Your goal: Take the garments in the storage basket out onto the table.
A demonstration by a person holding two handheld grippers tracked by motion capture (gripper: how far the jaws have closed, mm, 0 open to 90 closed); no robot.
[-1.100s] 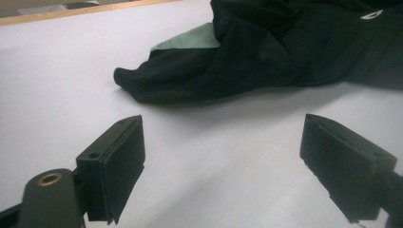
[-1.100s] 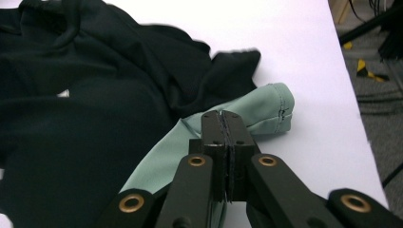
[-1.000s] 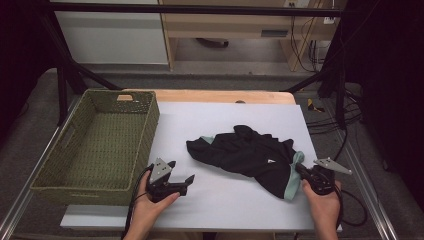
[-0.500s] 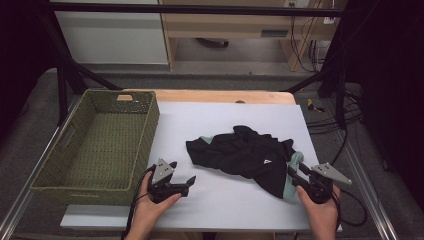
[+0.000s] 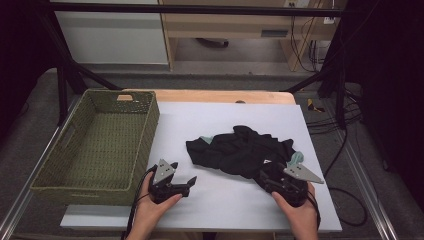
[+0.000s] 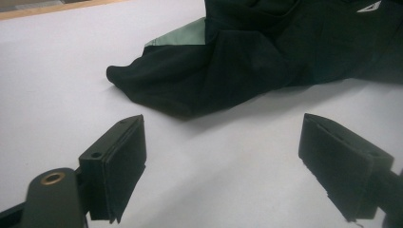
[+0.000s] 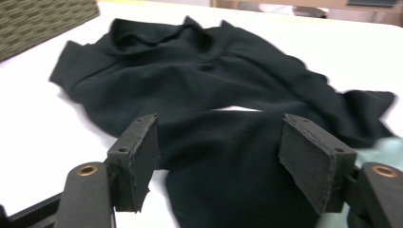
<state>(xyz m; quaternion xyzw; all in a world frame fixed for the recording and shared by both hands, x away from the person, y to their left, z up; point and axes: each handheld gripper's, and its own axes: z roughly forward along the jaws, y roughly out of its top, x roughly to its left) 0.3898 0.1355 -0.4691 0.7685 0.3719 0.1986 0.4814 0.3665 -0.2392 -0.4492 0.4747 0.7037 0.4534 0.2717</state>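
High overhead, two close views, shared garment (image 5: 245, 152)

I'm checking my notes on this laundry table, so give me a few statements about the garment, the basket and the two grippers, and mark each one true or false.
1. The black garment lies crumpled on the white table surface. True.
2. The green woven basket holds a folded shirt. False: nothing lies in it.
3. The left gripper is clamped on the garment. False: its jaws stand open over bare table, short of the cloth.
4. The right gripper has its jaws open with black cloth lying between them. True: they have just been opening, and the pads do not press on the cloth.
5. The basket stands to the right of the garment in the high view. False: it stands to the left.
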